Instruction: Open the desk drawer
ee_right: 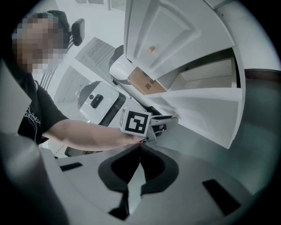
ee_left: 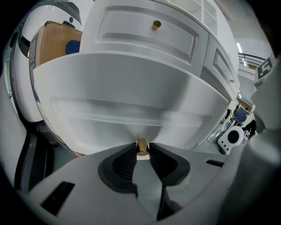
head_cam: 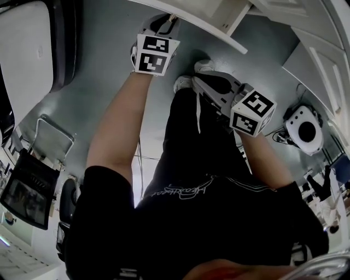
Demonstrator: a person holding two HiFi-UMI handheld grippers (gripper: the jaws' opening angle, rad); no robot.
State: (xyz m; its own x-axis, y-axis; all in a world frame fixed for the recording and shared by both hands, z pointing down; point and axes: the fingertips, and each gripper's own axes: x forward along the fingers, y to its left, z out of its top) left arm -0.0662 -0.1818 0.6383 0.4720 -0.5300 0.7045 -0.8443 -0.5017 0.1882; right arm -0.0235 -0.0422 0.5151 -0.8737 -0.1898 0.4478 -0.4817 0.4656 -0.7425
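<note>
My left gripper (ee_left: 142, 152) is shut on the small brass knob (ee_left: 142, 147) of a white desk drawer (ee_left: 131, 110); the ribbed pads press it from both sides. In the right gripper view that drawer (ee_right: 206, 112) stands pulled out of the white desk, its inside (ee_right: 210, 74) showing, with the left gripper's marker cube (ee_right: 135, 122) at its front. An upper panel bears its own brass knob (ee_left: 156, 25). My right gripper (ee_right: 140, 147) is shut, empty, and apart from the drawer. In the head view the left gripper (head_cam: 165, 22) reaches to the drawer (head_cam: 219, 16); the right gripper (head_cam: 199, 81) hangs over the floor.
A cardboard box (ee_left: 52, 44) sits in the space left of the desk. A white round device with cables (head_cam: 303, 128) lies on the grey floor at the right. A chair (head_cam: 52, 139) and a monitor (head_cam: 24, 191) stand at the left. The person's shoes (head_cam: 202, 65) are below the drawer.
</note>
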